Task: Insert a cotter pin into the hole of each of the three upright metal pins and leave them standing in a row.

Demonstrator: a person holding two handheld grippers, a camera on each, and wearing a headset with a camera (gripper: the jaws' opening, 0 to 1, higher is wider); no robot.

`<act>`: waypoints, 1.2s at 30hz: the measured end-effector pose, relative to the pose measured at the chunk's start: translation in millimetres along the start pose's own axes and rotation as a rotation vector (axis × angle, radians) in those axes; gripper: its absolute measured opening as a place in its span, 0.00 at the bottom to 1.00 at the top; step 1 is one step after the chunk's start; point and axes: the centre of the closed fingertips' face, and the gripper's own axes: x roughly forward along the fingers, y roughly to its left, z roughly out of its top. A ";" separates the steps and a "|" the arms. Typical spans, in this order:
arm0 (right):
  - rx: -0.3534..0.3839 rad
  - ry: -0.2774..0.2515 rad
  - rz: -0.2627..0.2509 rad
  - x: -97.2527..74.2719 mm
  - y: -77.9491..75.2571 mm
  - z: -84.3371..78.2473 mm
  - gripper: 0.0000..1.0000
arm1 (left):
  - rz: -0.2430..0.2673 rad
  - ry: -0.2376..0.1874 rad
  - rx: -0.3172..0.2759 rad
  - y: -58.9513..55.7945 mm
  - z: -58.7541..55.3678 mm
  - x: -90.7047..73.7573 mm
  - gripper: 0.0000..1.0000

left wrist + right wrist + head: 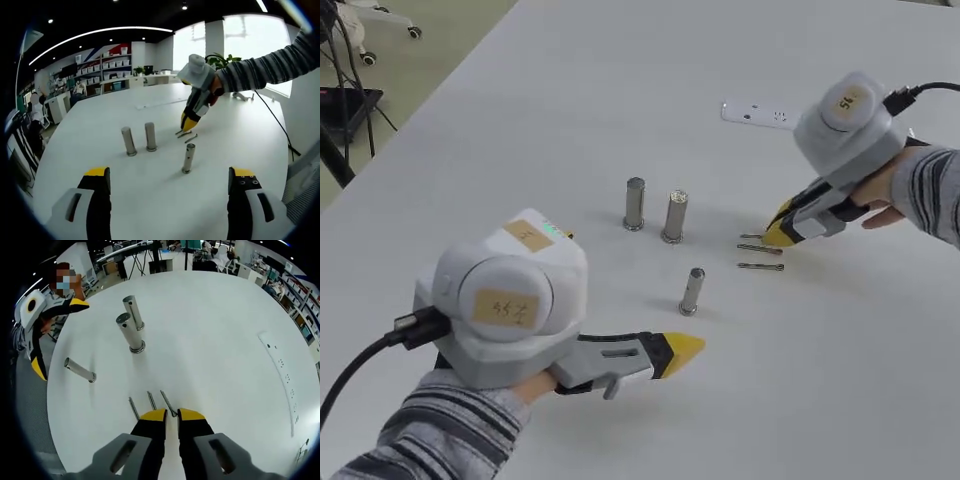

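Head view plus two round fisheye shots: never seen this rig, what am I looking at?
No robot: a person holds a two-jaw gripper in each hand. The head view is from a headset camera looking down at the white table. Each round picture is from a camera on one gripper, looking along its jaws. Three metal pins stand upright; three cotter pins lie beside them; a power strip lies farther back. The left gripper is open and empty. The right gripper has its jaws nearly together at one cotter pin's end; whether it grips is unclear.
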 end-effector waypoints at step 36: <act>-0.266 -0.114 -0.167 -49.1 54.3 1.4 0.00 | -0.082 -0.074 0.018 -23.8 17.2 0.0 0.67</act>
